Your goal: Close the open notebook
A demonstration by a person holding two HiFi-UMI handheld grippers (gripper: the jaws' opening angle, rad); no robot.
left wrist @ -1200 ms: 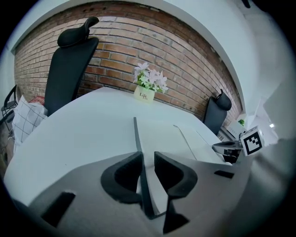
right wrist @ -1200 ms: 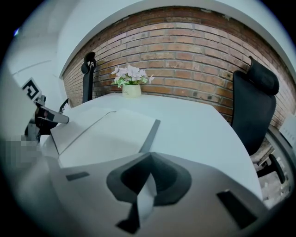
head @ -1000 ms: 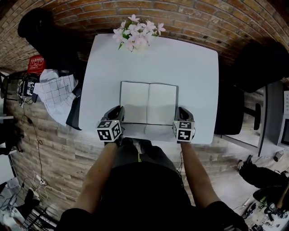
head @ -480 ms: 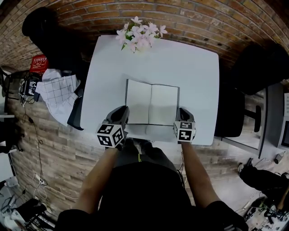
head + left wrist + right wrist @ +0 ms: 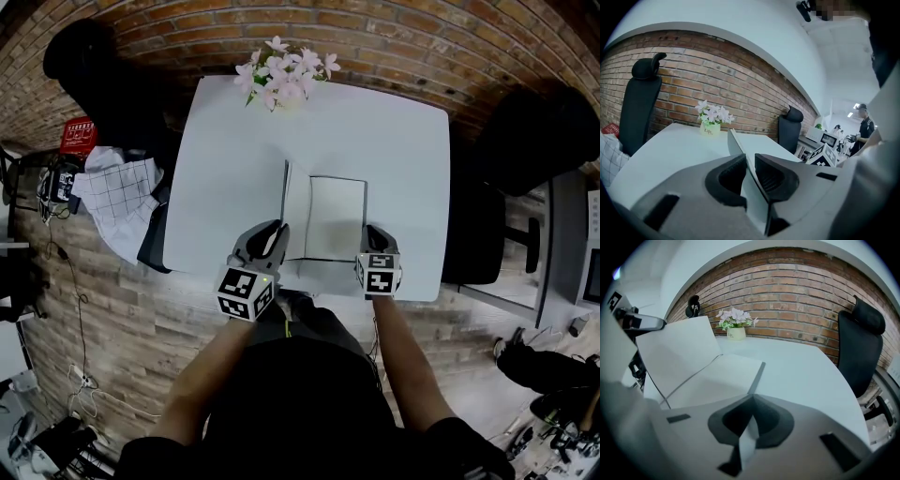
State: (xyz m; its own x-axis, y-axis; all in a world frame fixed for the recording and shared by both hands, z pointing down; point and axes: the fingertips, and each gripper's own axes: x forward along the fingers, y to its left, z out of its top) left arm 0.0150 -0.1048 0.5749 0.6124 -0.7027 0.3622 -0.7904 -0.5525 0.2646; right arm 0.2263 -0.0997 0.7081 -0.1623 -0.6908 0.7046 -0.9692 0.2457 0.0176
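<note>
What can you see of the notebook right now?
The notebook has blank pale pages and a dark cover edge. It sits half open near the front edge of the white table. Its right half lies flat; its left half stands steeply up from the spine. The left gripper is clamped on the raised half's near corner, the right gripper on the flat half's near edge.

top: black, short sleeves | left gripper (image 5: 274, 232): grey shell, black pads, black-white marker cube | right gripper (image 5: 374, 234): same deal
</note>
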